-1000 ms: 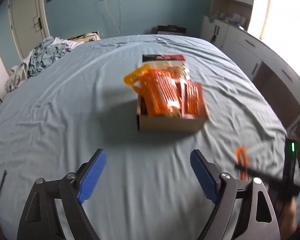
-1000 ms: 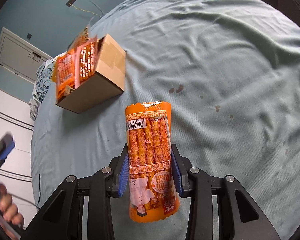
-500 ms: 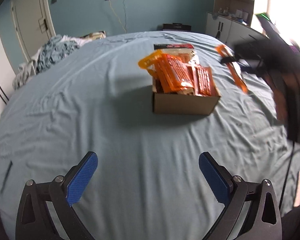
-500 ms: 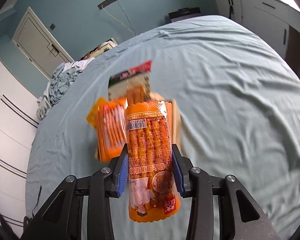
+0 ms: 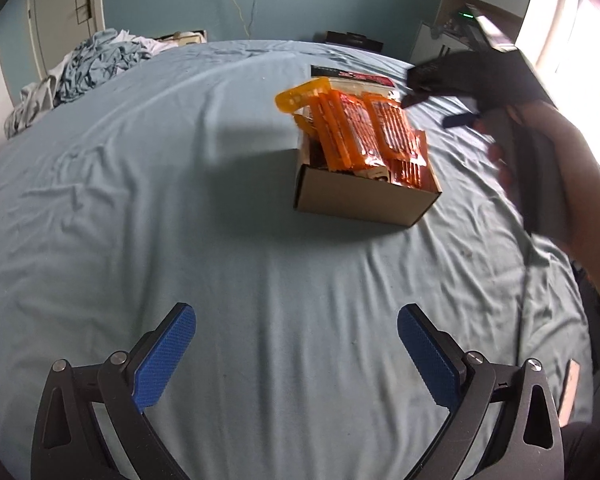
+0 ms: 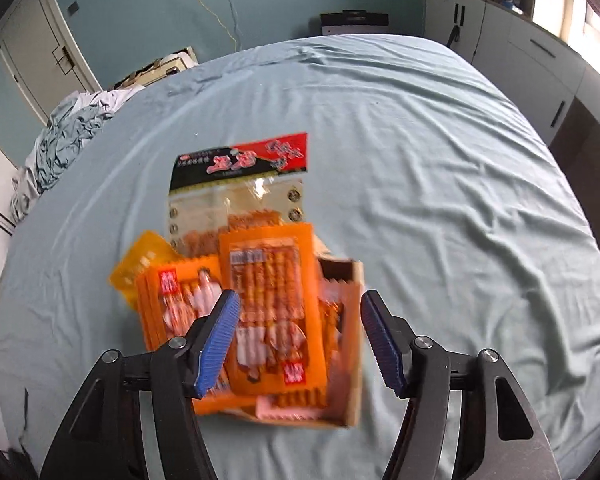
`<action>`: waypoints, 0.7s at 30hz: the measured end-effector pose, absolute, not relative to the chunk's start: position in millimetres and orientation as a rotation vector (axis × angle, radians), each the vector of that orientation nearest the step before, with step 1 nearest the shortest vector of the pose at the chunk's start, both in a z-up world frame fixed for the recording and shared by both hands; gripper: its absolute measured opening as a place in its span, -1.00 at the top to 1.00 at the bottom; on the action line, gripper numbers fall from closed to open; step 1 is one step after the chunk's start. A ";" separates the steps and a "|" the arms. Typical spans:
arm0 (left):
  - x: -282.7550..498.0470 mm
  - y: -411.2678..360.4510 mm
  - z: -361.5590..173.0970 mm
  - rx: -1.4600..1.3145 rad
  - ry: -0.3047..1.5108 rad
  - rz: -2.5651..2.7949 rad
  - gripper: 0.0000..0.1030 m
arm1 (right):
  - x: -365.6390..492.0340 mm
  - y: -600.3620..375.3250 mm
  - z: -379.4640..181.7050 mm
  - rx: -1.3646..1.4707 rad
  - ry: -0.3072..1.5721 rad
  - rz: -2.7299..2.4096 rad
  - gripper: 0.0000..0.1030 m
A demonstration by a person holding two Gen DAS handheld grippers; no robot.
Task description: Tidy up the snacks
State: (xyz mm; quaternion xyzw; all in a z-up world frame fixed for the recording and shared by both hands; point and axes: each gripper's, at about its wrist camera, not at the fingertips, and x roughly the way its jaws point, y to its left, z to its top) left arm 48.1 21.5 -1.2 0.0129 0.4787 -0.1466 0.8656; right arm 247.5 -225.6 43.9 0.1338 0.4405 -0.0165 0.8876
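Through our right wrist view we look down on the cardboard box [image 6: 350,344] from above: the right gripper [image 6: 300,338] is opening, and an orange snack packet [image 6: 274,312] sits between its blue pads [image 6: 216,338] with gaps on both sides, apparently lying on the other packets in the box. Beyond the fingertips a larger clear bag with a red-and-black header [image 6: 240,184] leans out over the box's far edge; a yellow-orange pouch [image 6: 140,264] pokes out left of the left finger.

Only our left wrist view shows the box from the side, its plain front wall [image 5: 364,200] well ahead of the left gripper [image 5: 296,354], whose fingers stand wide apart with nothing but sheet between them. It also shows our right hand [image 5: 556,168] and its blurred tool over the box's right side.

The blue bed sheet [image 5: 180,200] lies open around the box on all sides; crumpled laundry [image 5: 84,68] sits far off past the left finger at the bed's edge.
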 end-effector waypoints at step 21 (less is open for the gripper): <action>-11.2 14.9 19.0 0.296 0.754 -0.165 -1.00 | -68.2 -229.3 4.6 0.073 0.672 -0.040 -0.30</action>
